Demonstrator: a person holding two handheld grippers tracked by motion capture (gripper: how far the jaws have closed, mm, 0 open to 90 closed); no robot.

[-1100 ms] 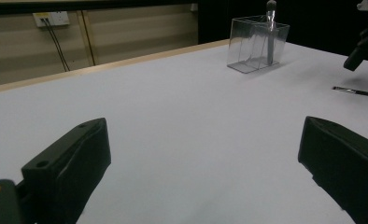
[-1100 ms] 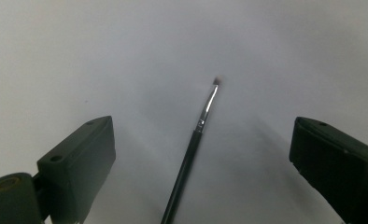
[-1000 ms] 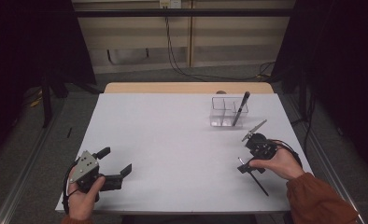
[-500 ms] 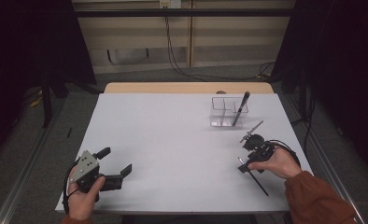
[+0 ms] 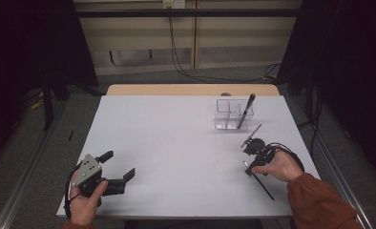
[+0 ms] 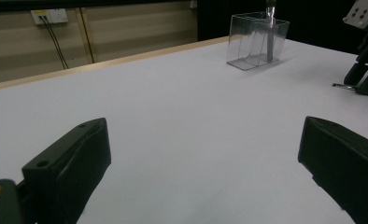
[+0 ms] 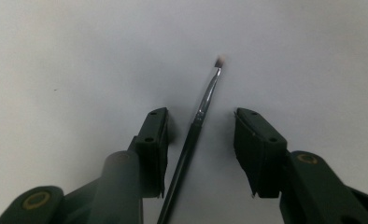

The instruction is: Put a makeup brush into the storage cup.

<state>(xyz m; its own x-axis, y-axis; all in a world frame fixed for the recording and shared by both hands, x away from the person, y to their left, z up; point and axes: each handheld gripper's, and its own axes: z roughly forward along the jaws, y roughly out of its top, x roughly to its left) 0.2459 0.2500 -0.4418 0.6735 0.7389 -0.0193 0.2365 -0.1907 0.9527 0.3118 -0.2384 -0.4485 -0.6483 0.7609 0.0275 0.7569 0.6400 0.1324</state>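
Observation:
A thin dark-handled paintbrush lies flat on the white table, its small bristle tip pointing away in the right gripper view. My right gripper stands open, pointing down, with one jaw on each side of the brush and neither touching it. In the high view the right gripper is at the right front, and the brush handle runs out under the hand toward the table's front edge. My left gripper rests open and empty at the front left.
A clear divided plastic holder stands at the back right with a dark pen leaning in it; the holder is also far off in the left gripper view. The white table ends at a wooden far edge.
The right gripper has shifted slightly left and settled over the brush. The left gripper has not moved.

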